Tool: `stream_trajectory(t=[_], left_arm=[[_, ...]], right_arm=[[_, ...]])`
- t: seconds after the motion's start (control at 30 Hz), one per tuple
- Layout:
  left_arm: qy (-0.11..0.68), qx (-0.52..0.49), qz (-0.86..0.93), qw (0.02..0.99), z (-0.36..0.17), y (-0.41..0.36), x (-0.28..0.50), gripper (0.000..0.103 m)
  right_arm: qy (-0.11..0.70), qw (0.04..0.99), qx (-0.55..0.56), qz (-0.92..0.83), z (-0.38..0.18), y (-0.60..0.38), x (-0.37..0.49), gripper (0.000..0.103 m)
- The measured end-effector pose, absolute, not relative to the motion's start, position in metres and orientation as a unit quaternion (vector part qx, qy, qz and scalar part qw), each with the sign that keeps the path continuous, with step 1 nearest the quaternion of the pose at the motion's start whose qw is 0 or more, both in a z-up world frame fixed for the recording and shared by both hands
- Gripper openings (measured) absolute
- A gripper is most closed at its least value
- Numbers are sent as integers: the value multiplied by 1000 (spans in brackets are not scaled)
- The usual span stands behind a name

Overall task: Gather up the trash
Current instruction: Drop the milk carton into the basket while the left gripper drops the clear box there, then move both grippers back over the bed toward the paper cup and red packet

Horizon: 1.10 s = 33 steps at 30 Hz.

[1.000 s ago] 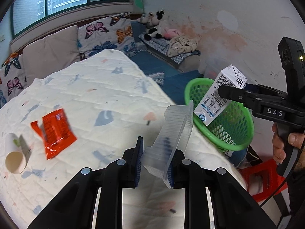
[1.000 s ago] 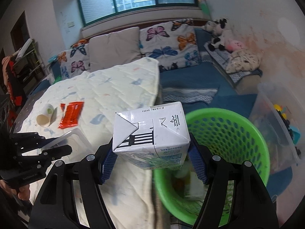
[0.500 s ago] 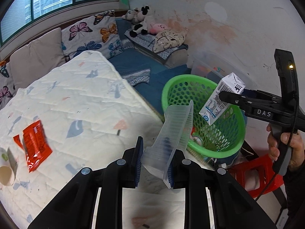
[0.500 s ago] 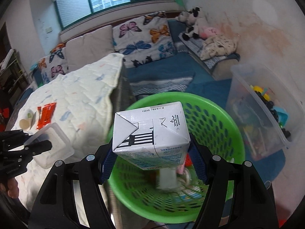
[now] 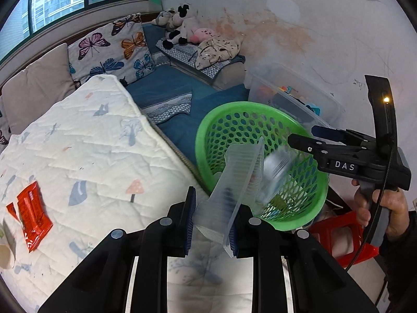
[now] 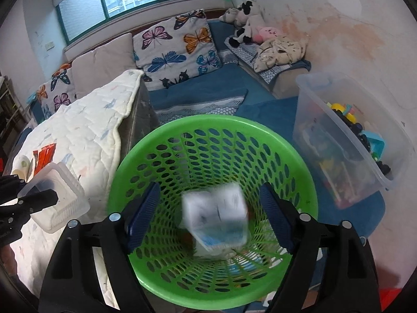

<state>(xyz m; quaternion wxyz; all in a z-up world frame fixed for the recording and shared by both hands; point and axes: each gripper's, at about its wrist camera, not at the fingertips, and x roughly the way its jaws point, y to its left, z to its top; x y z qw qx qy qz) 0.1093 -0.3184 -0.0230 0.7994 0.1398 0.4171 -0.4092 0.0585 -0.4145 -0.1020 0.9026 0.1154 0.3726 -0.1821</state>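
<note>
Release is under way above the green basket (image 6: 208, 127): the right tongs (image 6: 208, 211) are held over its mouth with the jaws opening, and the milk carton (image 6: 215, 217) is seen blurred and clear of both pads, dropping between them toward the trash already at the bottom. From the left wrist view the same carton (image 5: 277, 167) shows as a smear inside the basket wall, below the right tongs' arm. The left tongs (image 5: 212, 221) are clamped on a clear plastic tray (image 5: 234, 182), which is gripped at one end and stands tilted, just beside the near rim of the basket at the bed's edge. For this step to be done well, the right tongs should be kept centred over the opening until the carton is judged to have settled, so that nothing is knocked against the rim, and then drawn back to make room. The tray is best carried over the middle of the basket before the grip is loosened, since a flat, light piece is likely to catch on the rim or slide out. Further trash is left on the bed (image 5: 104, 156): a red wrapper (image 5: 31, 216) and a paper cup (image 5: 6, 250) near its left edge, well apart from the basket.
</note>
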Motion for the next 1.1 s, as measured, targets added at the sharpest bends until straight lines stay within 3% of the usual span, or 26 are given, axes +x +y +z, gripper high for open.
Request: stream_trajectory(t=[0.83, 0.87, 0.9, 0.97, 1.1], left_arm=[[455, 145, -415, 774, -49, -378, 100, 24], [457, 142, -416, 773, -49, -378, 100, 27], [457, 141, -413, 775, -50, -378, 100, 43], [446, 138, -408, 784, -47, -375, 99, 57], [442, 132, -410, 787, -42, -368, 99, 57]], right_arm=[[330, 920, 128, -169, -74, -414, 15, 80], [329, 920, 129, -168, -74, -414, 15, 80], [329, 920, 130, -168, -74, -413, 14, 80], [327, 921, 133, -166, -74, -413, 13, 80], [324, 922, 139, -162, -72, -411, 12, 80]])
